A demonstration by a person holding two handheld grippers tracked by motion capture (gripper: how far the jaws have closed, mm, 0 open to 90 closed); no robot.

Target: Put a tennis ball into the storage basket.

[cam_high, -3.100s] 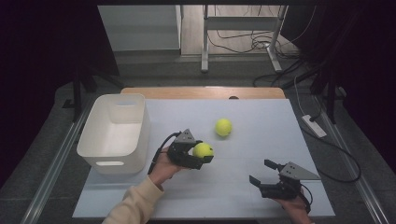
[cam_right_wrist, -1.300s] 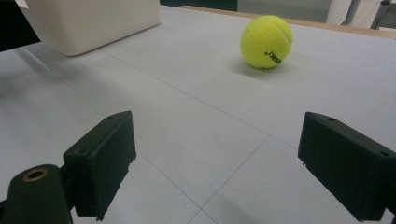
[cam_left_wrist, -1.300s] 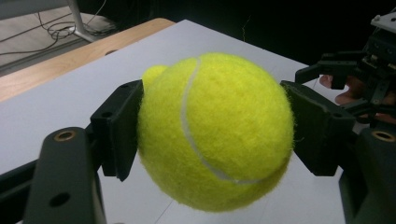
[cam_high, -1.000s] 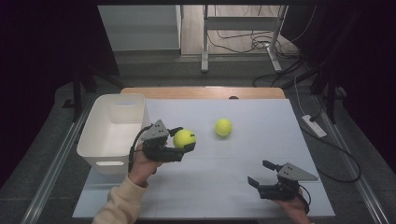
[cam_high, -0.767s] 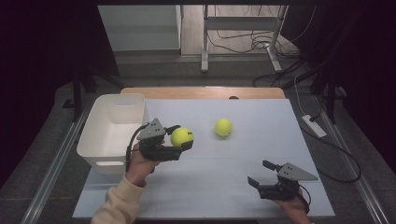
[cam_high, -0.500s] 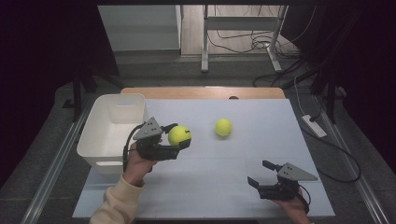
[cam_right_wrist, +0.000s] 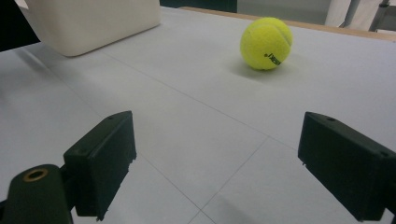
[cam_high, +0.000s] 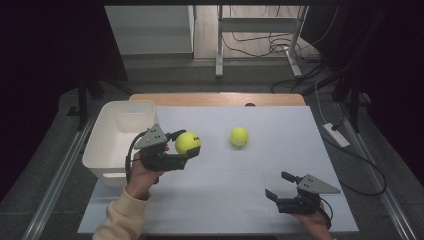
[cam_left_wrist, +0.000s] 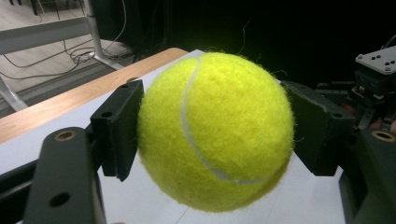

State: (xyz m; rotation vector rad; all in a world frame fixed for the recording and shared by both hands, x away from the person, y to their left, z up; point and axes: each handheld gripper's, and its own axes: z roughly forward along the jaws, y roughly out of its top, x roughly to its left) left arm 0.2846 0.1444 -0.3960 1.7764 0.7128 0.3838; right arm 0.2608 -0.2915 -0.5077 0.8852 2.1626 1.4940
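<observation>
A: Progress?
B: White bin (cam_high: 116, 142) at the counter's (cam_high: 225, 200) left looks empty, its floor partly hidden. Left tongs (cam_high: 184, 146) clenched on one tennis ball (cam_high: 188, 142), raised just beside the bin, not over it.
A: Remaining?
B: Second ball (cam_high: 239, 136) lies mid-counter, untouched. Right tongs (cam_high: 280, 186) released, holding nothing, well apart

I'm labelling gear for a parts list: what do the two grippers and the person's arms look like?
Each gripper, left gripper and right gripper, is black, with two blocky flat-faced jaws, brass-coloured pivot bushings and a grey three-cornered plate on top. A black cable loops from the left one. The left forearm wears a cream sleeve.
</observation>
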